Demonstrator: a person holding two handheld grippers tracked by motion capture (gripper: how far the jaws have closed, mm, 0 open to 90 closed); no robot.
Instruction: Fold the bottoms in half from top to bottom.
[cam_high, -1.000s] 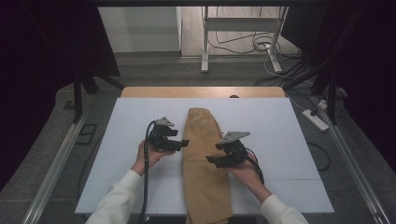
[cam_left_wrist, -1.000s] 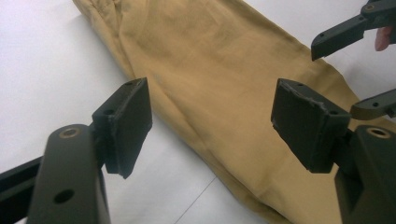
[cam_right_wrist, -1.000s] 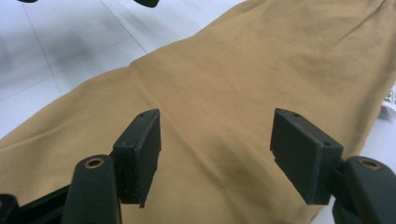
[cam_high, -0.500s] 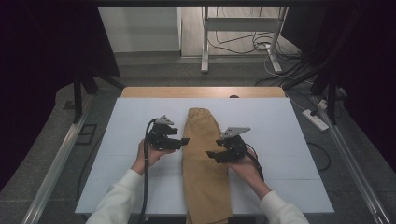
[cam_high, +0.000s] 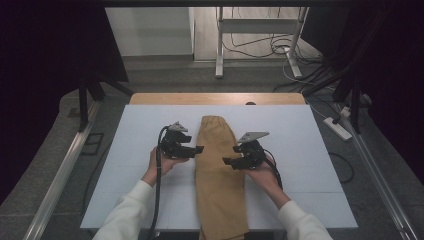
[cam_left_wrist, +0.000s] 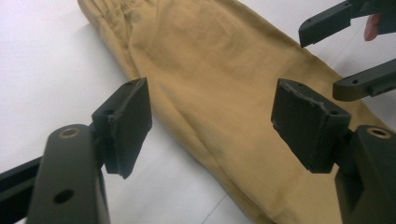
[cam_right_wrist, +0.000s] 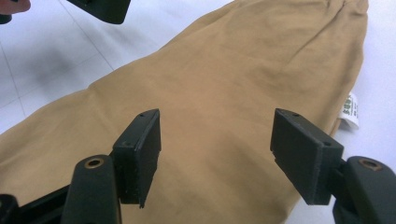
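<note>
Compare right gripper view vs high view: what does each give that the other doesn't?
Right gripper view alone: a small white tag with green print at the edge of the tan trousers, and the fabric's weave and creases up close between the open jaws.

High view alone: the whole layout, with the white table, the floor with its cables, both of the person's sleeves, and the trousers folded lengthwise in a strip running off the near edge.

Shared: the trousers lying flat, the left gripper and the right gripper flanking them, both open.
</note>
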